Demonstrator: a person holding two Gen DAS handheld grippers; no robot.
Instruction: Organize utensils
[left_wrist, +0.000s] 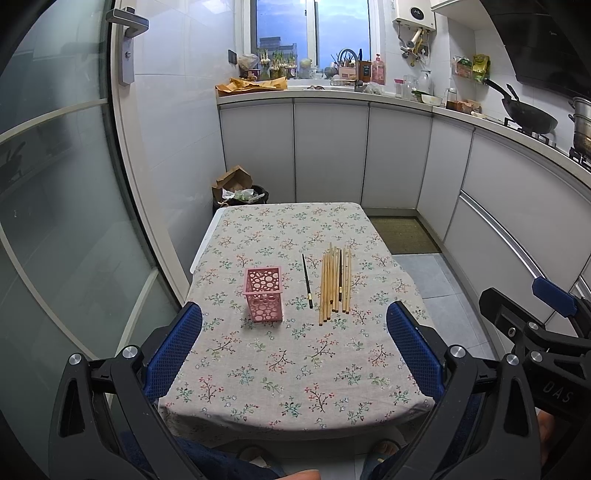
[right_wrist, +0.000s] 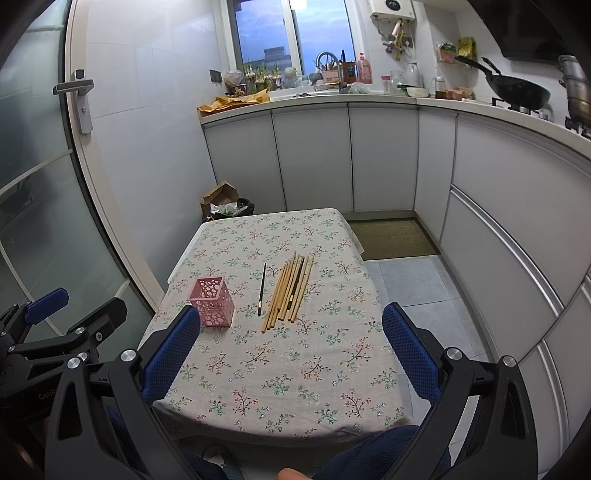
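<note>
Here the left gripper hovers above the near edge of the table, its blue-padded fingers spread wide and holding nothing. The right gripper hovers likewise beside it, fingers also wide apart and empty. On the flowered tablecloth, a pink holder with round cut-outs stands upright. To the right of the holder lies a single dark chopstick, apart from it. Further right of the holder lies a bundle of pale wooden chopsticks, side by side, with another dark one among them. Nothing lies between the grippers and the holder. Beyond the holder, a trash bin sits past the table's far end. The letters "DAS" are readable on the right gripper's frame.
</note>
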